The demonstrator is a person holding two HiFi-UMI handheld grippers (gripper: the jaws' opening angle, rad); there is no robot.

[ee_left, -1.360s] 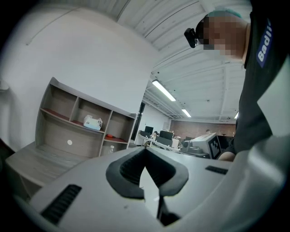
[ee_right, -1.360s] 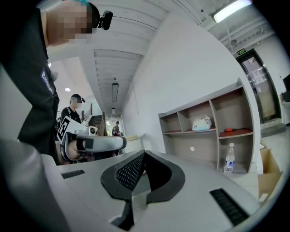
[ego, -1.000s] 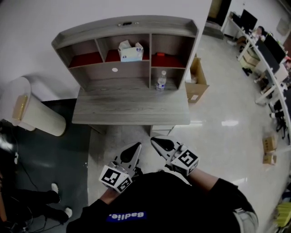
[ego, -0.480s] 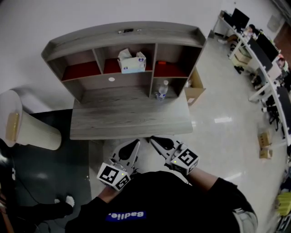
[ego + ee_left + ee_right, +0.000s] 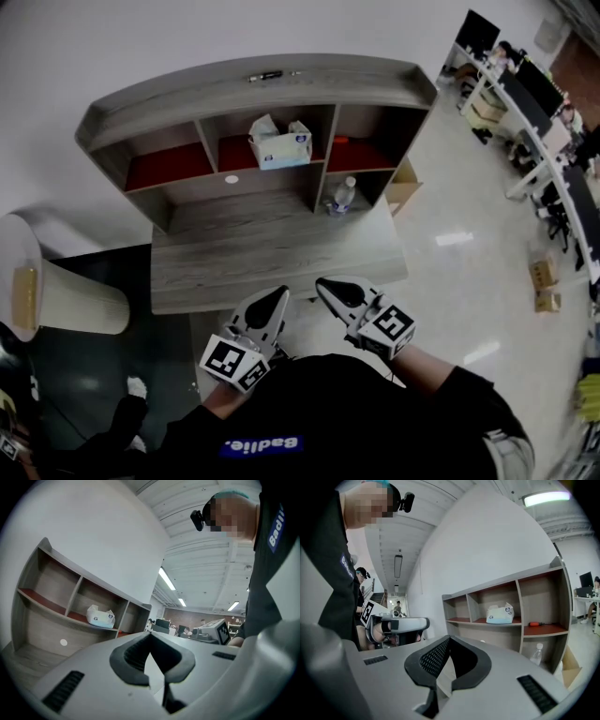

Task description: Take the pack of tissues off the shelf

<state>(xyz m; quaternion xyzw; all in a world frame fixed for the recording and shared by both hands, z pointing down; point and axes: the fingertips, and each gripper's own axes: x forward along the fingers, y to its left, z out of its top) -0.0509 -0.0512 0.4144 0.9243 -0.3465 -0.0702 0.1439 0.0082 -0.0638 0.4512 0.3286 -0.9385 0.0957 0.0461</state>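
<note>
The pack of tissues (image 5: 279, 143) is white and pale blue and sits in the middle upper compartment of the grey wooden shelf (image 5: 253, 80) on the desk. It also shows in the left gripper view as the tissue pack (image 5: 101, 616) and in the right gripper view as the tissue pack (image 5: 500, 613). My left gripper (image 5: 279, 298) and right gripper (image 5: 323, 284) hang side by side at the desk's (image 5: 272, 248) front edge, far short of the shelf. Both are shut with nothing held, tips meeting on the left gripper (image 5: 150, 634) and on the right gripper (image 5: 449, 638).
A water bottle (image 5: 344, 195) stands in the lower right compartment, and a red-handled screwdriver (image 5: 539, 624) lies in the compartment above it. A cream bin (image 5: 56, 291) stands left of the desk, a cardboard box (image 5: 405, 183) to its right. Office desks (image 5: 534, 103) line the far right.
The person has stepped nearer to the desk, so both grippers now reach its front edge. Both stay shut and empty. The tissue pack has not moved.
</note>
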